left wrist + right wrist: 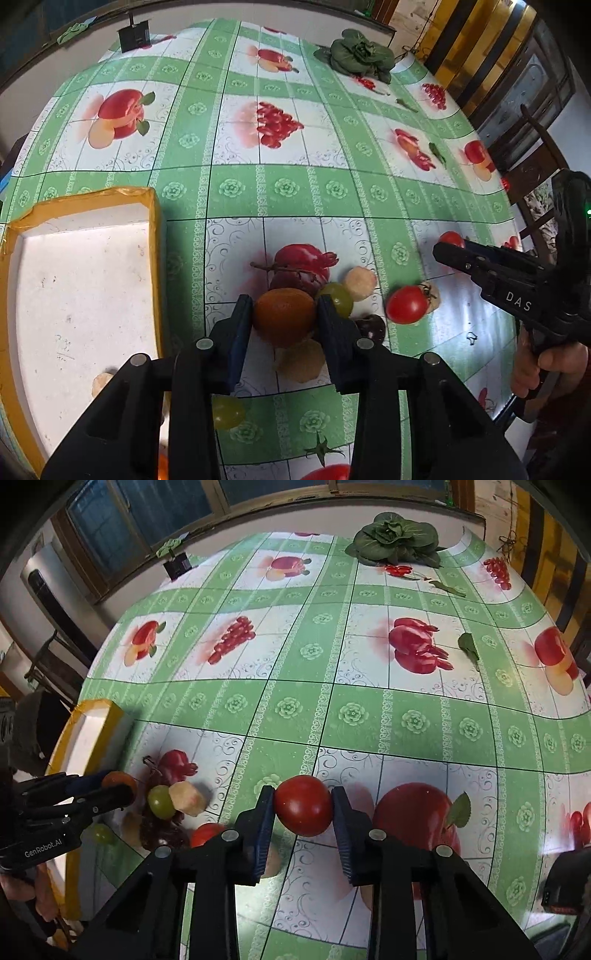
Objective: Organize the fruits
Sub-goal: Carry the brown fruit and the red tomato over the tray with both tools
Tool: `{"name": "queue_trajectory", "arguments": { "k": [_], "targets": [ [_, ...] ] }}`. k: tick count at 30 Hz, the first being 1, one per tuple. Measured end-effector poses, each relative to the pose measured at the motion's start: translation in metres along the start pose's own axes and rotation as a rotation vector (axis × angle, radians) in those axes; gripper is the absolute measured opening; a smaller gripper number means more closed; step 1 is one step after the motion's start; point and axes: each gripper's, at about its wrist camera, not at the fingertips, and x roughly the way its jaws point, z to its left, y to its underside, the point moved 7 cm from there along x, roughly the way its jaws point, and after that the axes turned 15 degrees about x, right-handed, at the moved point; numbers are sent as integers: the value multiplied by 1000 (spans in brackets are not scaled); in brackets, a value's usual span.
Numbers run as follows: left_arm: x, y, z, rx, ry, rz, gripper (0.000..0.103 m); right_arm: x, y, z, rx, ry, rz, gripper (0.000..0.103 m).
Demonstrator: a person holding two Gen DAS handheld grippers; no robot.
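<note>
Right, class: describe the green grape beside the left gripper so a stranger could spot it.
Find the yellow-rimmed tray, then the fruit cluster to its right. The green grape sits just right of the orange fruit in the left gripper: small, round, translucent green, unlike the pale slices nearby.

Green-checked tablecloth (295,192); red tomato (303,805); yellow-rimmed tray (155,236).

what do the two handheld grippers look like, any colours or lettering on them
Both are matte black plastic with two fingers lined in ribbed dark blue pads and round silver pivot pins. The left gripper reads "GenRobot.AI" in white on its body; the right gripper reads "DAS" and shows a small green light. No cables show.
</note>
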Motion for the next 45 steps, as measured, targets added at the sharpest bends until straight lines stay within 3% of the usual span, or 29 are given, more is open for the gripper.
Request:
{"name": "queue_trajectory", "arguments": {
  "k": [10, 20, 31, 38, 45],
  "targets": [
    [-48, 19, 21, -12, 2, -56, 33, -30, 14, 23, 3, -44, -32, 31],
    [-75, 75, 79, -103, -73, -36, 33, -31, 38, 82, -70, -115, -2, 31],
    [-69, 120, 120, -219, -106, 3, 33, -16, 59, 174, -217, -190, 53, 31],
    [-60, 113, 143, -257, -114, 4, 33, 1, 67, 229, -314, -216, 84, 31],
    [-48, 115, 152, -270, -114, 24, 33, 32, 61, 266, -334, -216, 117, 31]
  ]
}}
